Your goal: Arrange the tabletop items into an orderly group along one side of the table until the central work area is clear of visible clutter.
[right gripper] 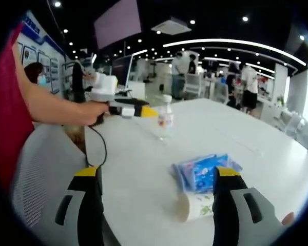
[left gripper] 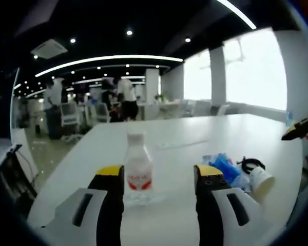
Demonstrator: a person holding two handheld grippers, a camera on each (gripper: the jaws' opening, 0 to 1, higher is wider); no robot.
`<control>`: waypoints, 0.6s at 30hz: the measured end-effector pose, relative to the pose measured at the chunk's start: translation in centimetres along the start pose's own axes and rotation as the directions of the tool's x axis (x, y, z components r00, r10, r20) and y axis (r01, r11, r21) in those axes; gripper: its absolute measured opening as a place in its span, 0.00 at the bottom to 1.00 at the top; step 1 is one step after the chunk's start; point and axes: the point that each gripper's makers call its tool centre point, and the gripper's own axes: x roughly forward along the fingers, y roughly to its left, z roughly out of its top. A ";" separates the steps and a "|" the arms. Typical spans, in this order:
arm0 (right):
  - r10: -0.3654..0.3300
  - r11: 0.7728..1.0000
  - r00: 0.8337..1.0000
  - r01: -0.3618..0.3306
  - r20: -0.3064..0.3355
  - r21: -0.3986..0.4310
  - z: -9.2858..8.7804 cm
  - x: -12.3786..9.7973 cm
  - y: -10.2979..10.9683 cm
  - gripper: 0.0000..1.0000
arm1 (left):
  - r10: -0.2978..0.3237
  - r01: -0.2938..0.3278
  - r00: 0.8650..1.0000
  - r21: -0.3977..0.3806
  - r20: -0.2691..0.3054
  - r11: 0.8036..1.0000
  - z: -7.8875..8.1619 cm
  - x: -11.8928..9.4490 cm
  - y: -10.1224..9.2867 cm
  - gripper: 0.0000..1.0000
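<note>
A small clear bottle with a white cap and red label stands upright on the white table. My left gripper is open, its yellow-tipped jaws either side of the bottle, which stands close to the left jaw. In the right gripper view the bottle stands just past the left gripper, held by a person's hand. My right gripper is open above the table, with a blue packet and a paper cup on its side near its right jaw.
The blue packet, a black strap-like thing and the tipped cup lie to the right of the bottle. The right gripper's tip shows at the edge. A grey chair stands at the table's near side. People stand far behind.
</note>
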 end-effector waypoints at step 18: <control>-0.038 0.999 0.999 0.038 -0.015 -0.015 -0.2 -1.1 -0.1 0.87 | -0.149 0.147 0.987 0.030 0.054 0.989 2.2 -1.5 -5.3 0.49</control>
